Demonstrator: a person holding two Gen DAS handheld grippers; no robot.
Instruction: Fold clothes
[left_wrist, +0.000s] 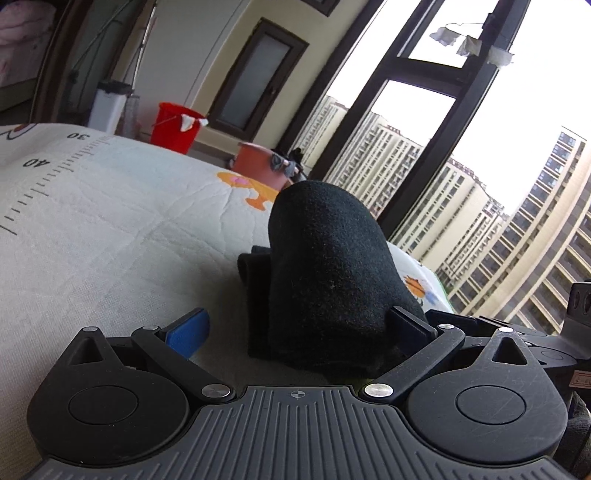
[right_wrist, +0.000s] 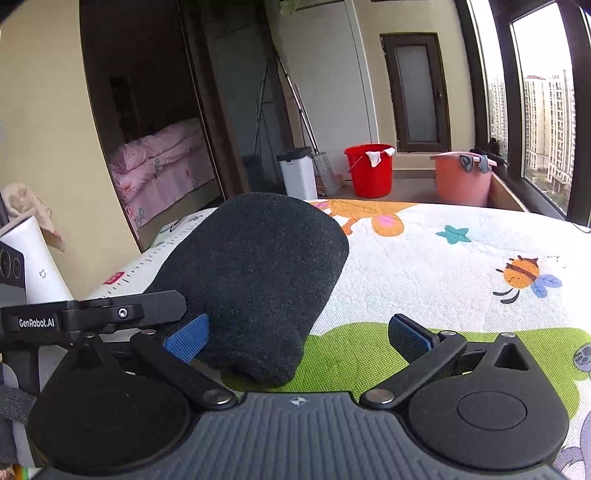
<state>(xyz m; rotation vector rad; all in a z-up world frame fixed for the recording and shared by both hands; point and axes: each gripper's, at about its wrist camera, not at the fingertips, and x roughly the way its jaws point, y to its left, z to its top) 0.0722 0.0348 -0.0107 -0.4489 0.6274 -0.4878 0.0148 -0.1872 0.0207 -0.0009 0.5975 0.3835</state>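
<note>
Black fleece, thick and fuzzy, fills the middle of both my views: the dark folded garment (left_wrist: 325, 273) bulges up in a rounded hump right ahead of my left tongs (left_wrist: 299, 328). My left tongs are spread wide, blue-padded finger (left_wrist: 190, 330) out to one side on bare quilt, the other finger (left_wrist: 410, 321) pressed against the near edge of the cloth, nothing pinched between them. A lower layer of the garment sticks out flat toward the blue finger's side, lying on the quilted white bed cover with printed ruler marks and cartoon animals (left_wrist: 110, 221).

Over on my right tongs (right_wrist: 299, 338), same story: fingers spread apart, the black hump (right_wrist: 255, 280) leaning in against the blue pad (right_wrist: 188, 339) on one side, while the other pad (right_wrist: 408, 336) sits well clear over the green patch of the cover (right_wrist: 424, 258). Whether that first pad actually bears on the cloth or just touches it, I cannot tell. The body of my other gripper pokes in at the edge, just beside the garment.

Beyond the bed, far ahead of my right tongs, a red plastic bucket (right_wrist: 369, 171) with a white rag on its rim stands near a pink plastic tub (right_wrist: 461, 179), and a white bin (right_wrist: 297, 173) stands beside the bucket.
</note>
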